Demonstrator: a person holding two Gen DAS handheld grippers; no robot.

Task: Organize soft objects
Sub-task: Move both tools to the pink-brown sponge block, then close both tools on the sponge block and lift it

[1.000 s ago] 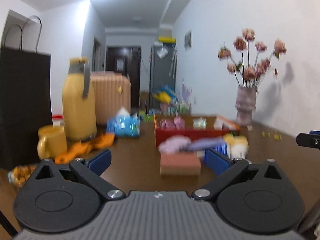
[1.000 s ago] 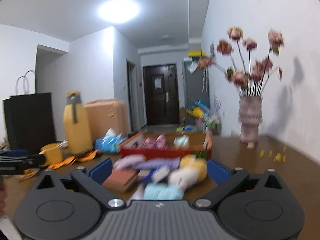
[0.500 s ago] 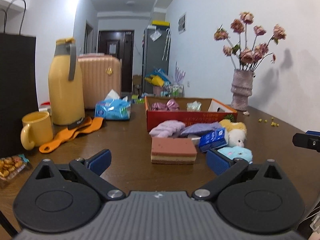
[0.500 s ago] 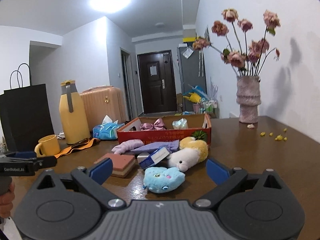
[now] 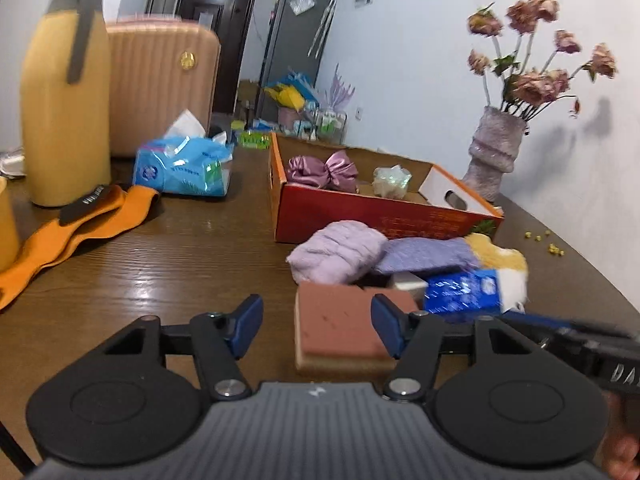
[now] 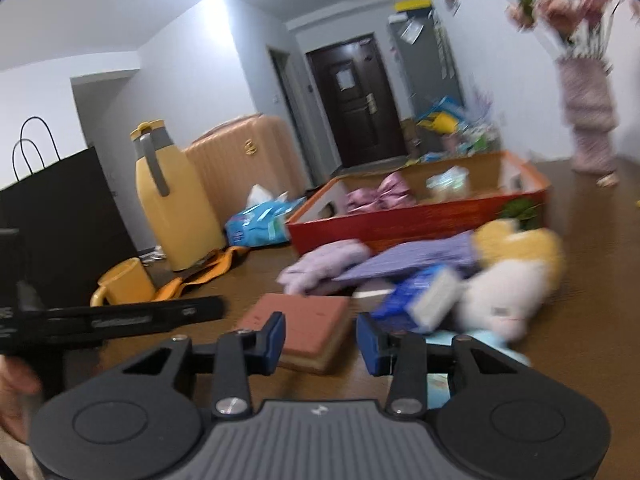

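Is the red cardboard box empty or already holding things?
Holding things: the red box contains a pink satin bow and a pale wrapped item.

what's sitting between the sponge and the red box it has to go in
The lilac folded cloth and the purple cloth lie on the table between the sponge and the near wall of the red box. Lifting the sponge over them should clear both.

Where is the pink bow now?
In both wrist views the pink bow lies inside the red box, at its left end, beyond the purple cloths on the table.
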